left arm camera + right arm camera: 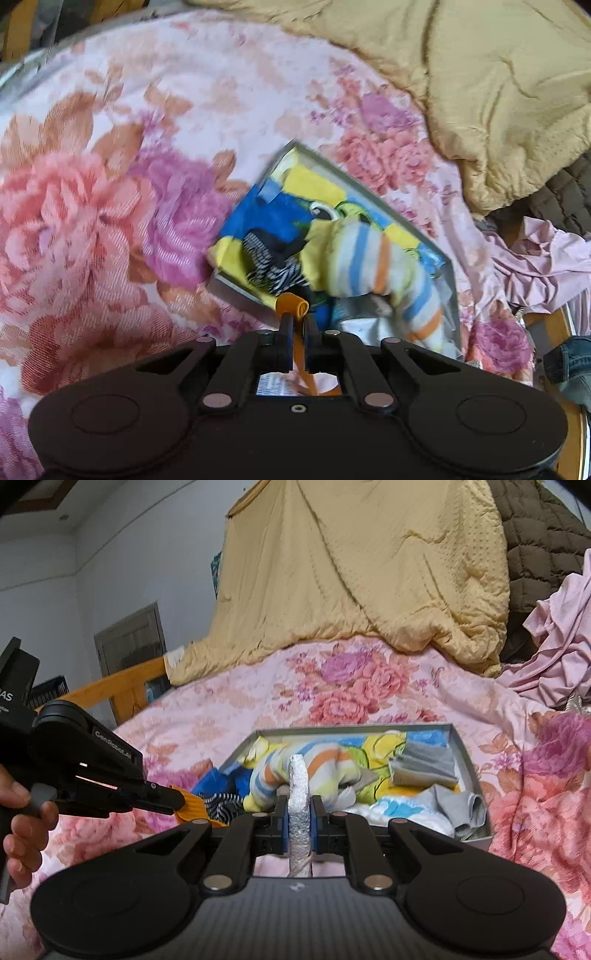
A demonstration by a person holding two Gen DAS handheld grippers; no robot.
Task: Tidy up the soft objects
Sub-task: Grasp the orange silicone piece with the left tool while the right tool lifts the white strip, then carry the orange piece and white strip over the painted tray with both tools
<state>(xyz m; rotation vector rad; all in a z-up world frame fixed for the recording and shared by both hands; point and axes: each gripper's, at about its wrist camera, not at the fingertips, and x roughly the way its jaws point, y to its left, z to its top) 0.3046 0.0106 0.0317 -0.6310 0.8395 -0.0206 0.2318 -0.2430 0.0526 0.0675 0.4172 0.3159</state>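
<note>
A shallow grey box (452, 295) lies on the floral bedspread; it also shows in the right wrist view (463, 746). It holds a blue and yellow printed cloth, a striped white, blue and orange sock (373, 258) (314, 764), a black and white striped sock (273, 269) and folded grey socks (424, 766). My left gripper (295, 317) is shut on an orange cloth strip (293, 304) just above the box's near edge; it also shows in the right wrist view (177, 799). My right gripper (299, 805) is shut on a white textured soft piece (299, 794) in front of the box.
A tan quilt (369, 572) is heaped at the back of the bed. Crumpled pink cloth (554, 646) and a dark quilted item (535, 535) lie at the right. A wooden bed rail (118, 686) runs along the left. The floral bedspread (110, 184) surrounds the box.
</note>
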